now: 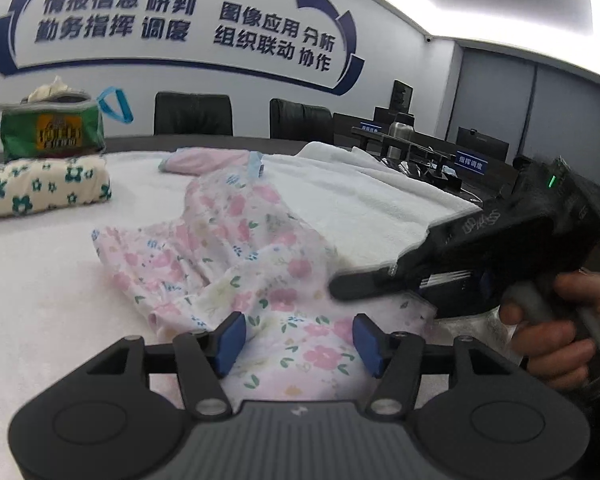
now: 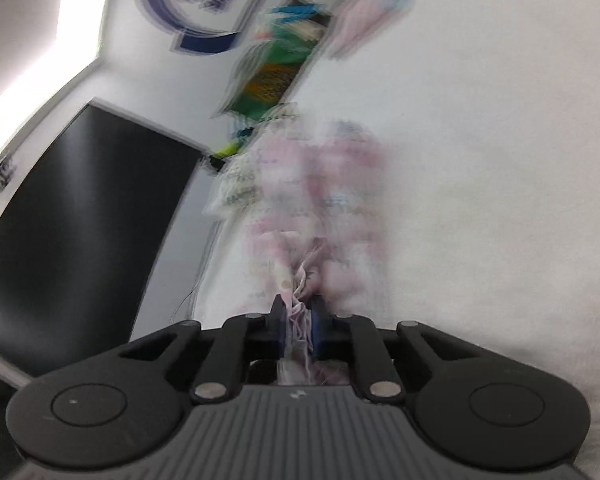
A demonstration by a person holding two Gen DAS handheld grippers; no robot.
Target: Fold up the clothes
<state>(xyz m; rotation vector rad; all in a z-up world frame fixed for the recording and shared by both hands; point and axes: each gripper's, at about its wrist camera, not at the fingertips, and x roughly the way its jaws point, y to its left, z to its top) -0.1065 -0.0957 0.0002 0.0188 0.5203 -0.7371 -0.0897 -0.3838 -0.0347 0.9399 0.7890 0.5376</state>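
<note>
A pink floral garment [image 1: 236,248] lies rumpled on the white towel-covered table [image 1: 40,280]. My left gripper [image 1: 298,340] hovers open over its near part, blue pads [image 1: 230,340] apart with cloth showing between them but not pinched. My right gripper [image 2: 298,328] is shut on a bunched edge of the same garment [image 2: 324,200]; its view is tilted and blurred by motion. In the left wrist view the right gripper [image 1: 340,290] comes in from the right, held by a person's hand [image 1: 556,332], its black finger tip at the garment's edge.
A folded cream cloth with green flowers [image 1: 44,188] lies at the far left, a green bag [image 1: 52,128] behind it. A pink garment [image 1: 204,160] lies farther back. Black chairs [image 1: 194,114] and desk equipment [image 1: 420,144] stand beyond the table. A dark screen [image 2: 80,220] fills the right wrist view's left.
</note>
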